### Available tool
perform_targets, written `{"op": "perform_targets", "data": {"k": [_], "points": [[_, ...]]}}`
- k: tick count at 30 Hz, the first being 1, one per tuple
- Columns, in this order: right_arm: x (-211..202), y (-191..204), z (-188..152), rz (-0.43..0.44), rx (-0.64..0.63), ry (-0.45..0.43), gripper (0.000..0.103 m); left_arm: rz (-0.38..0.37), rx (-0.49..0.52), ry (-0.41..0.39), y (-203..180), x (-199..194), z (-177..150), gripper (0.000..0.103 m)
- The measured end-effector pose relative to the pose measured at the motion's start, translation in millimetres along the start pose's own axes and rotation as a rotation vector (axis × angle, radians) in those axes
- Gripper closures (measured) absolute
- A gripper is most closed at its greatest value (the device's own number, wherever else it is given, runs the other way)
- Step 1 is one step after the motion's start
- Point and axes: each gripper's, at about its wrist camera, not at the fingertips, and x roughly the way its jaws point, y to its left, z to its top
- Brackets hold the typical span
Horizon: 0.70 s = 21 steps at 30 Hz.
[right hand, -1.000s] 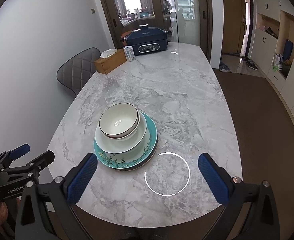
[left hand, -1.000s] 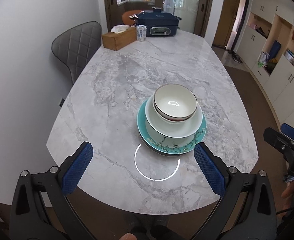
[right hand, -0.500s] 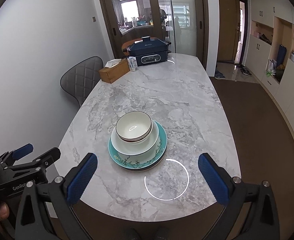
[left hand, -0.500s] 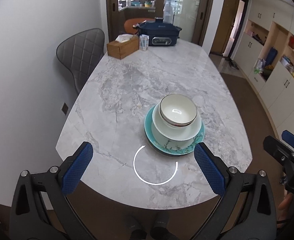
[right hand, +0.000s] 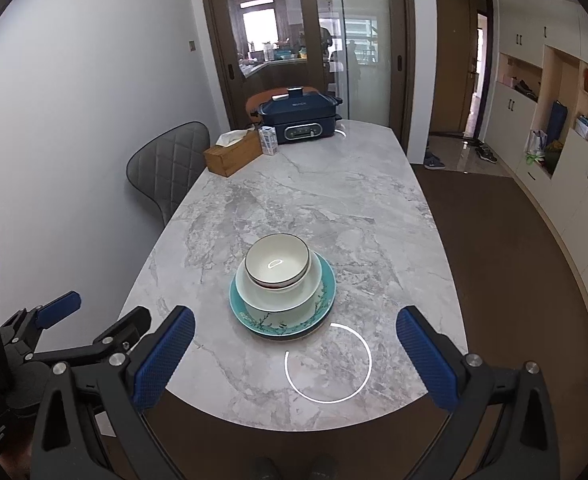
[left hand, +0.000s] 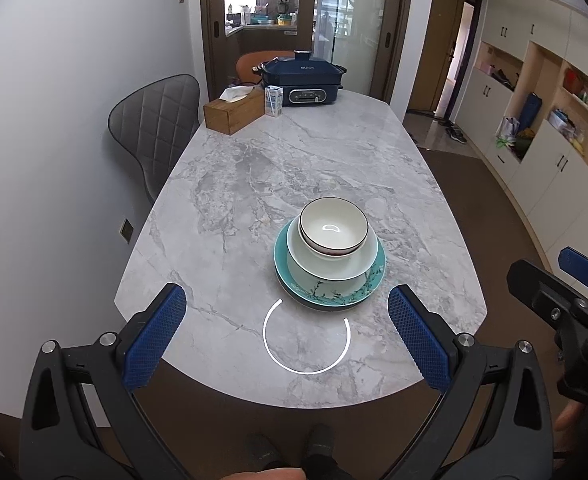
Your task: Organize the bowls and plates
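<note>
Teal plate (left hand: 329,294) stack, beyond both spread tools

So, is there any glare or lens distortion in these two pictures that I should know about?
Left wrist view: a white ring of glare lies on the marble table near the teal plate, and the top bowl shows a small highlight. Right wrist view: the same ring; fisheye bends the door frame and darkens the corners.

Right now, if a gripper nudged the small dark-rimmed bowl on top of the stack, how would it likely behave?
The top bowl looks glazed, so probably rigid, slippery and breakable. It sits nested, slightly off-centre, in the wider white bowl on the teal plate, so a sideways push would likely rock or slide it rather than roll it. Both grippers are open and apart from it.
</note>
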Motion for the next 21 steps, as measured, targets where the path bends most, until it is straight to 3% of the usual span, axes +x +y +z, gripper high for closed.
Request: {"op": "perform_targets", "data": {"k": [8, 21], "points": [[-11.5, 4.3, -4.1, -0.049, -0.013, -0.008, 0.0, 0.014, -0.011, 0.0, -1.9, -10.0, -0.2, 0.0], [-14.9, 0.5, -6.6, -0.052, -0.002, -0.008, 0.0, 0.0, -0.009, 0.006, -1.7, -16.9, -2.5, 0.0]]}}
